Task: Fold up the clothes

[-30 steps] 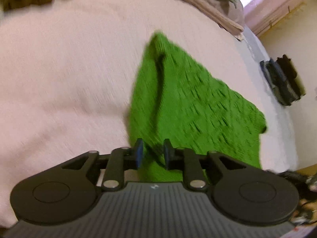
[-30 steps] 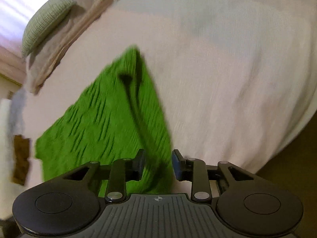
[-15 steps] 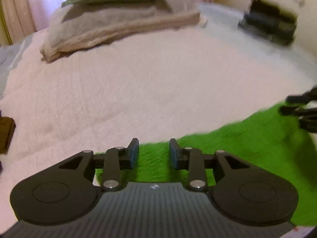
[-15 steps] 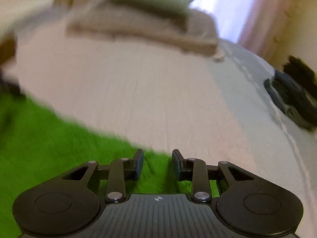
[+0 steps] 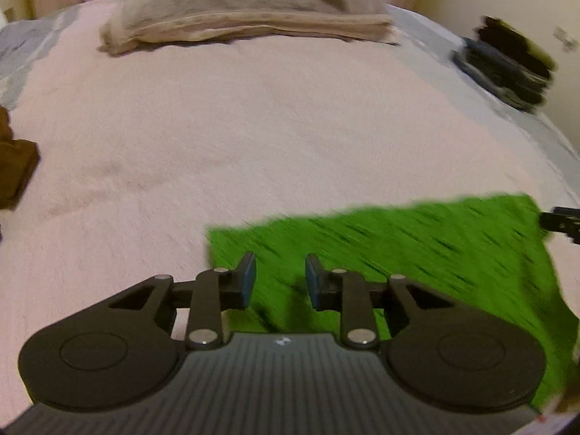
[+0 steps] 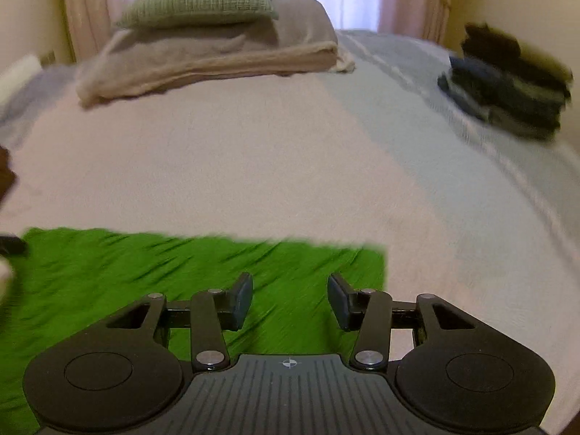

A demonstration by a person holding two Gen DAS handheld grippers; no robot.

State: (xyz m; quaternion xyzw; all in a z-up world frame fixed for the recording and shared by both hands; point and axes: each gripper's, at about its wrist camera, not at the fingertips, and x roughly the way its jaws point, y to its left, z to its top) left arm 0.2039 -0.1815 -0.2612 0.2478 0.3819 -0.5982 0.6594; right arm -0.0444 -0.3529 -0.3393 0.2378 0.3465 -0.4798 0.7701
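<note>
So both my claws are hanging over the green knit garment [image 5: 417, 253], which lies flat on the pink bedspread [image 5: 253, 127] at the near edge of the bed. My left claw [image 5: 279, 281] has its fingers spread apart with nothing between them, sitting over the garment's left corner; from that view the green fabric runs off toward 3 o'clock. My right claw [image 6: 290, 299] is spread even wider, also empty, over the garment's right end, with the fabric stretching away toward 9 o'clock. The cloth is pretty blurred in both views, so I can't make out what kind of garment it is.

Up at 12 o'clock there's a stack of beige folded blankets [image 6: 210, 58] with a green checked pillow [image 6: 203, 0] on top. A pile of dark folded clothes [image 6: 507, 90] sits around 2 o'clock on the light blue part of the bed cover. Something brown [image 5: 14, 166] sits at 9 o'clock in the left view.
</note>
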